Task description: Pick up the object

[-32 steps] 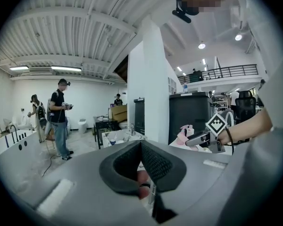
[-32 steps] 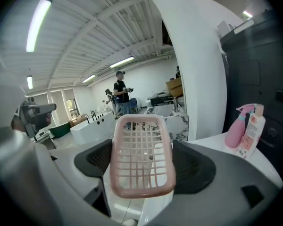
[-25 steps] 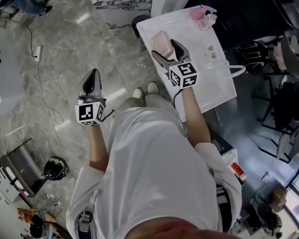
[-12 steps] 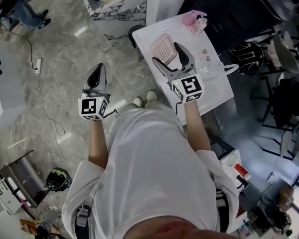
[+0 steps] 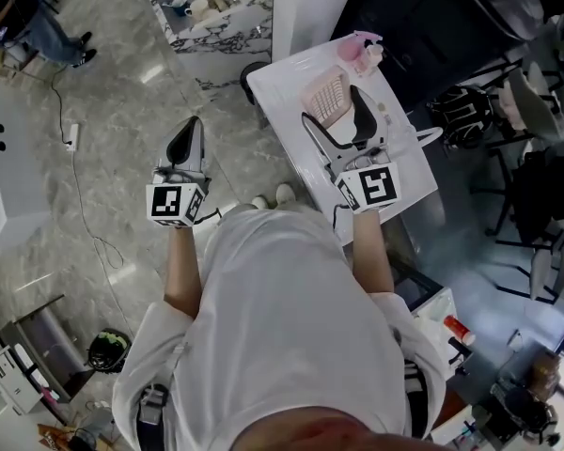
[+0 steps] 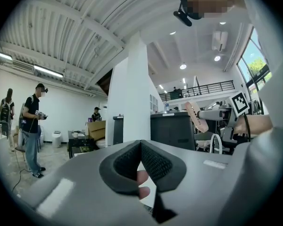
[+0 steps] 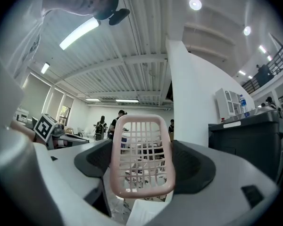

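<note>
A pink plastic lattice basket (image 5: 326, 97) stands on edge between the jaws of my right gripper (image 5: 343, 113), above a white table (image 5: 409, 172). In the right gripper view the basket (image 7: 141, 154) fills the gap, both dark pads (image 7: 194, 166) lie against its sides, and that gripper (image 7: 144, 163) is shut on it. My left gripper (image 5: 185, 144) hangs over the grey floor, left of the table, shut and holding nothing. Its pads (image 6: 153, 161) meet at the tips in the left gripper view, where the basket (image 6: 196, 117) shows far off at the right.
A pink bottle (image 5: 359, 50) stands at the table's far end, small bits (image 5: 385, 111) and a white loop handle (image 5: 432, 135) lie to the right. A marble counter with cups (image 5: 207, 12) is beyond. Dark chairs (image 5: 536, 158) crowd the right. A cable (image 5: 75, 186) runs across the floor.
My right gripper has carried the pink basket from the table's left edge toward its middle. The left gripper has stayed shut over the floor, hardly moving.
</note>
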Tool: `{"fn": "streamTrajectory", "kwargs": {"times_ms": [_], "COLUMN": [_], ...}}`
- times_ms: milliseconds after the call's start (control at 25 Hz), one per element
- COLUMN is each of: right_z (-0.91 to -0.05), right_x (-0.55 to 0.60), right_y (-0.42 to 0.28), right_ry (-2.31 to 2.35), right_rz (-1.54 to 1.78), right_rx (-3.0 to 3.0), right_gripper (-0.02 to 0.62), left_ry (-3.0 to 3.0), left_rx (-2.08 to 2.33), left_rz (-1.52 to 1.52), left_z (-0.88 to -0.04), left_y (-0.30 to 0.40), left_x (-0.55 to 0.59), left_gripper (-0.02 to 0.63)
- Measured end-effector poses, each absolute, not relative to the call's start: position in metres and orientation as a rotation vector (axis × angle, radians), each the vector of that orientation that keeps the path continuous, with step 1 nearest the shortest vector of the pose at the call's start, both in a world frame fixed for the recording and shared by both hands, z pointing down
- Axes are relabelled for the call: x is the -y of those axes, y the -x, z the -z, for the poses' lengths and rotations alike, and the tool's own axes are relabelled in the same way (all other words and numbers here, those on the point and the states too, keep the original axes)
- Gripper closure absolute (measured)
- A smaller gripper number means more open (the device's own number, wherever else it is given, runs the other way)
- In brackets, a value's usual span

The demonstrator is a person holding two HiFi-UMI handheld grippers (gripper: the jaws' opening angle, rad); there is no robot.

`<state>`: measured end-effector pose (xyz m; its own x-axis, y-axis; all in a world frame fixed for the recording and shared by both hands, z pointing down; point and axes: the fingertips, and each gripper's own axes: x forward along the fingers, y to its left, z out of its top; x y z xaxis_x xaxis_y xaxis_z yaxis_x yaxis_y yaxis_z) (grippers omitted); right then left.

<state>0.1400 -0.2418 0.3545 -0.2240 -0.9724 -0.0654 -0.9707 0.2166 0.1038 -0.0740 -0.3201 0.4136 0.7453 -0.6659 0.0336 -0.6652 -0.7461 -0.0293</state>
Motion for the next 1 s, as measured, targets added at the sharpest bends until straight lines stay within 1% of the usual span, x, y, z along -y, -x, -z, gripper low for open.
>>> {"fn": "streamTrajectory", "kwargs": {"times_ms": [480,760,1000], "right_z": [-0.347,-0.350,-0.347], "right_x": [0.229,0.227,0.227], "right_y": [-0.159,-0.182,-0.180], "right_ry": [-2.054,-2.121,-2.136], "right_rz": [0.224,0.189,0.197], "right_rx": [2.395,2.368,2.337], "right_gripper": [0.193,0.193,0.195], "left_ry": [2.924,2.919,2.932], "left_rx": [-1.020,-0.970,-0.947], "left_rz": [-0.021,-0.005,-0.010], "left_z": [-0.367,-0.362,-0.357], "left_y": [0.054,0.036,0.033], "left_x": [0.305,0.303,0.304], "left_gripper": [0.609,0.609,0.609]}}
